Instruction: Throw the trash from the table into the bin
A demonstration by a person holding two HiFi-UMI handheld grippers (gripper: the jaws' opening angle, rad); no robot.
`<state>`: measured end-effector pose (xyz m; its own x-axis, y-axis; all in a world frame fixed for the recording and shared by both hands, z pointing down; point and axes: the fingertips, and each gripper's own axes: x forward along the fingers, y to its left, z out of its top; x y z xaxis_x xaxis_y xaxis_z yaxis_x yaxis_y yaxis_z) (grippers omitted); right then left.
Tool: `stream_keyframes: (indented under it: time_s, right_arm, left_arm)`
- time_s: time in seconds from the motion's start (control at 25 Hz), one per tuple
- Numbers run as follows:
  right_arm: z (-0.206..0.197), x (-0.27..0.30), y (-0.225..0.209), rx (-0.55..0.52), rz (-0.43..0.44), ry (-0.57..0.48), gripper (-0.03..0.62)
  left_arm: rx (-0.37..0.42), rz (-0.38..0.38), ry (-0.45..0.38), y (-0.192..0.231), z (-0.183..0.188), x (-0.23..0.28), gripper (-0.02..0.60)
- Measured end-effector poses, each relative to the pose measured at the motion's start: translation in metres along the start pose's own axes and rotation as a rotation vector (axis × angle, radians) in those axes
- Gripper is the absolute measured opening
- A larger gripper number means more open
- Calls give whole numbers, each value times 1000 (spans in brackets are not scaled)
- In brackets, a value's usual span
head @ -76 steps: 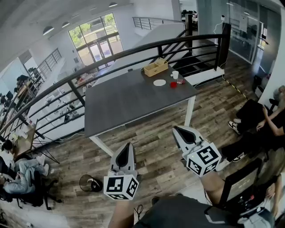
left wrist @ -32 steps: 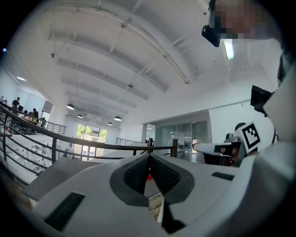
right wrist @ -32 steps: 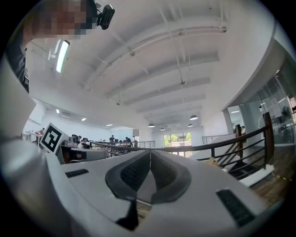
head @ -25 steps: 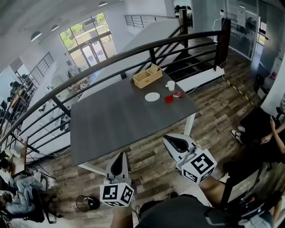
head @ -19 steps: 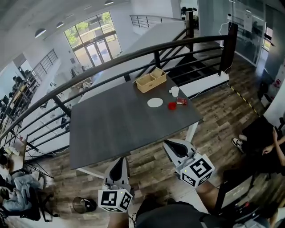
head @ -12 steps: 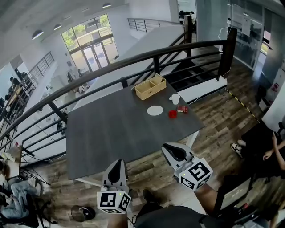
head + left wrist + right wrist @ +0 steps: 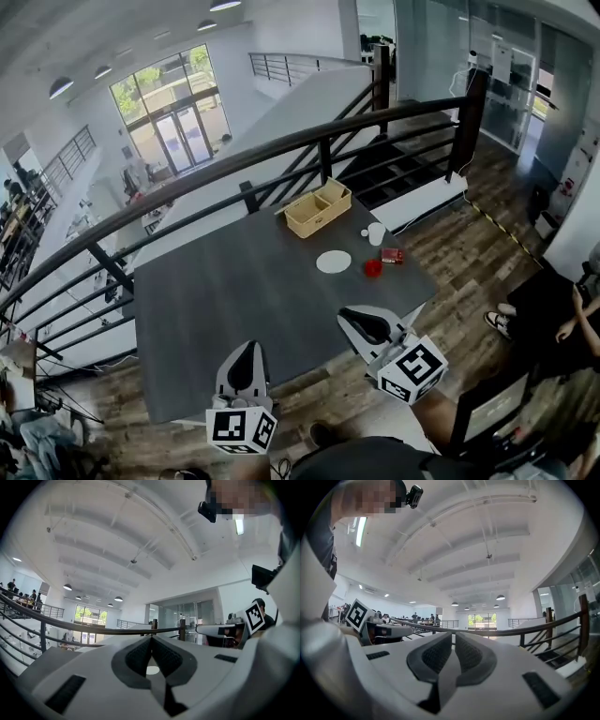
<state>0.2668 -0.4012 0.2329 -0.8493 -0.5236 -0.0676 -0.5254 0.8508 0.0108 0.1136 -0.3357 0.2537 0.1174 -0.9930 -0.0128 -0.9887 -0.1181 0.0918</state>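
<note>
White left hand-held gripper [image 7: 247,348] and right hand-held gripper [image 7: 346,320] carry black-and-white marker cubes [image 7: 241,428].

We see bright, even daylight from the tall glass windows [image 7: 164,117] and round ceiling lamps [image 7: 60,87]. Shadows are soft, fisheye distortion bends every edge, and the corners of both gripper views darken.

Open-plan office, mezzanine level. You are standing by a grey table [image 7: 234,291] on plank flooring [image 7: 469,248]. A black railing [image 7: 281,150] is running from 9 to 2 o'clock, overlooking a lower floor where people [image 7: 17,192] are working, 9 o'clock. Glass-walled rooms [image 7: 506,75] are showing at 2 o'clock, tall windows [image 7: 164,117] at 11 o'clock.
</note>
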Motion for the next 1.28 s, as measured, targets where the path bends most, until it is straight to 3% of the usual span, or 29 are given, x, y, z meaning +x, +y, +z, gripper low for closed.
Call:
stream_keyframes:
  time_s: [0.36,0.76,1.04,1.16,1.28]
  right_arm:
    - [-12,61,-22,-4,-53,30,28]
    - [-43,121,-85,38,17,88,212]
    - [-71,155,-162,23,19,154,276]
    - [-94,169,-196,18,16,207,297]
    - [-132,179,-223,45,46,289,351]
  left_arm:
    - [-56,-32,15,50,-10,41,9]
    - [-72,4,44,74,-24,111,9]
    - [-50,-19,99,70,-39,181,9]
    - [-40,-27,134,71,-58,210,9]
    - [-78,-1,202,78,-94,231,9]
